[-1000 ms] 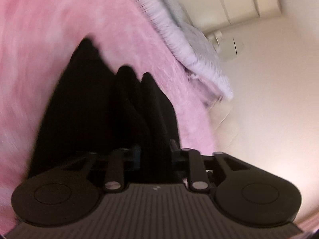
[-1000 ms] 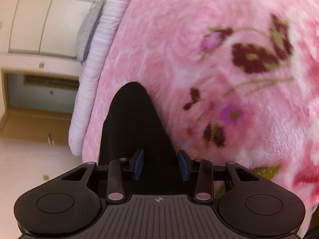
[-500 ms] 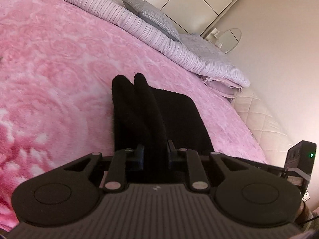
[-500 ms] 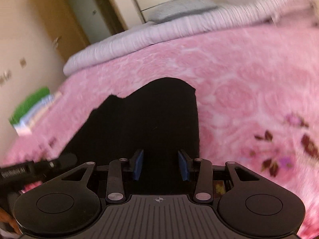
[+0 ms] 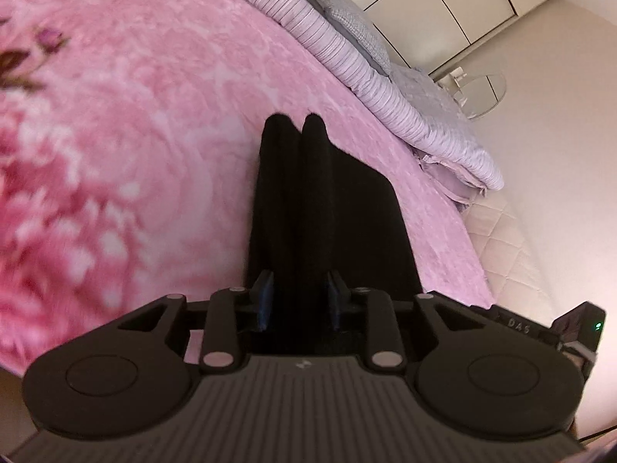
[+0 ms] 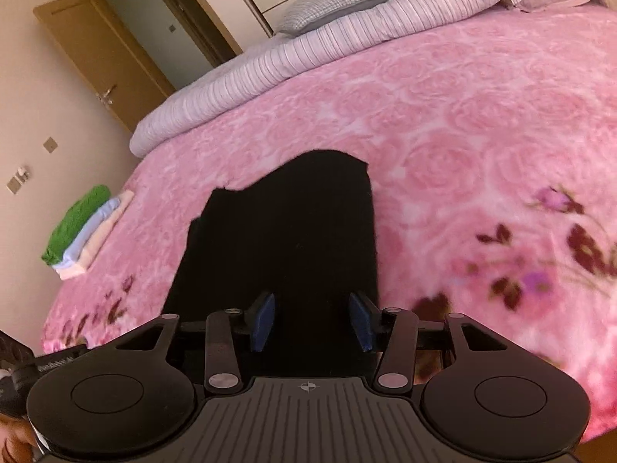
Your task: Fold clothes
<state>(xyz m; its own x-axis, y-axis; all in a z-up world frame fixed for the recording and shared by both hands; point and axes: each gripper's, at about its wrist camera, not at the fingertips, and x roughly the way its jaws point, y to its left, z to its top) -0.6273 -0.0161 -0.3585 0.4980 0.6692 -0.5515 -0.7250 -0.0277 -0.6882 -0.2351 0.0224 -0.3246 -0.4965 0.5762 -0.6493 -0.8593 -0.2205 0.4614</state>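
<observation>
A black garment (image 5: 327,212) lies on the pink floral blanket (image 5: 135,135), folded into a long strip. In the left wrist view two raised folds of it run up between the pads of my left gripper (image 5: 300,301), whose jaws are opening while the cloth still fills the gap. In the right wrist view the same black garment (image 6: 289,231) lies flat as a wide panel. My right gripper (image 6: 312,322) hangs over its near end with its jaws opening. Its blue pads (image 6: 264,322) stand wide apart, clear of the cloth below.
A stack of folded clothes (image 6: 83,227), green on top, sits near the bed's left edge. A striped lilac duvet (image 6: 308,50) and a checked pillow (image 6: 339,0) line the head of the bed. A brown door (image 6: 104,58) stands open beyond. The bed's right edge (image 5: 482,231) drops off nearby.
Both grippers' jaws have spread wider. The right wrist rolled from a sideways view to level, and the garment now lies flat on the blanket below it.
</observation>
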